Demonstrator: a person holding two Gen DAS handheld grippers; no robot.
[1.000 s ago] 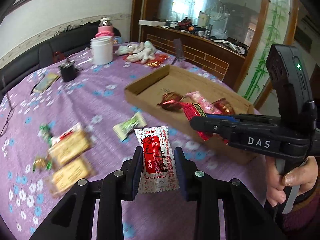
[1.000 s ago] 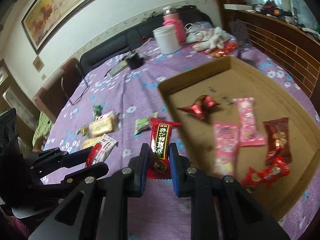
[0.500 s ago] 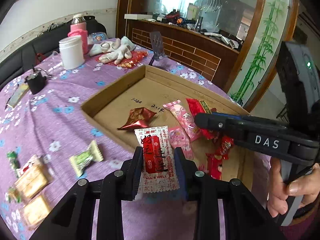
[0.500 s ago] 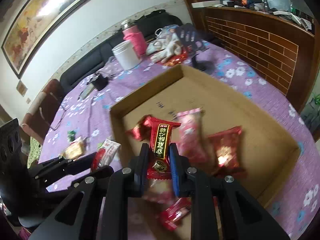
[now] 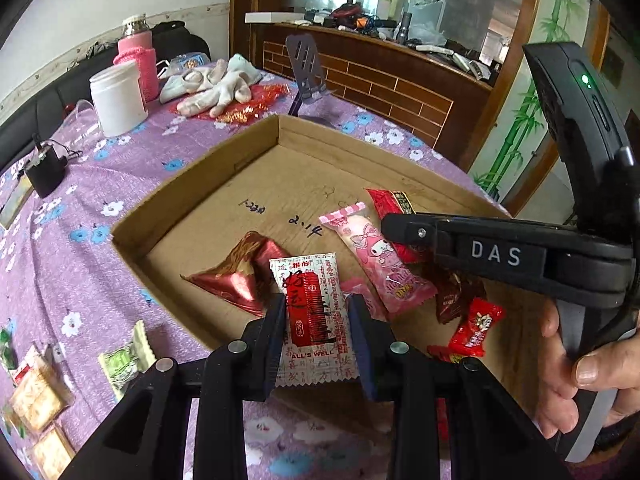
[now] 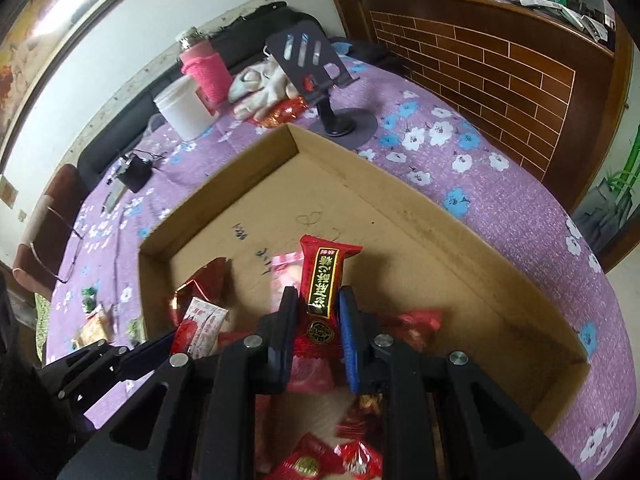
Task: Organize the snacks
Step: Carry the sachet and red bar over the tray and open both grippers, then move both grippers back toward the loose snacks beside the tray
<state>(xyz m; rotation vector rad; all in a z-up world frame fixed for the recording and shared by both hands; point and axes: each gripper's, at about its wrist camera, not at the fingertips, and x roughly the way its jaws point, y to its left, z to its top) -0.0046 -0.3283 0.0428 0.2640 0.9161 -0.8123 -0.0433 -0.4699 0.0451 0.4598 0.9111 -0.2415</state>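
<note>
My left gripper is shut on a white and red snack packet and holds it above the near edge of the cardboard box. My right gripper is shut on a red snack bar with a black label and holds it over the box. It shows in the left wrist view too. Inside the box lie a dark red foil candy, a pink packet and small red candies.
Outside the box on the purple floral cloth lie a green candy and biscuit packs. Farther back stand a white jar, a pink bottle, white gloves and a phone stand.
Both grippers have moved forward and to the right, from over the cloth to over the box, each still holding its snack.
</note>
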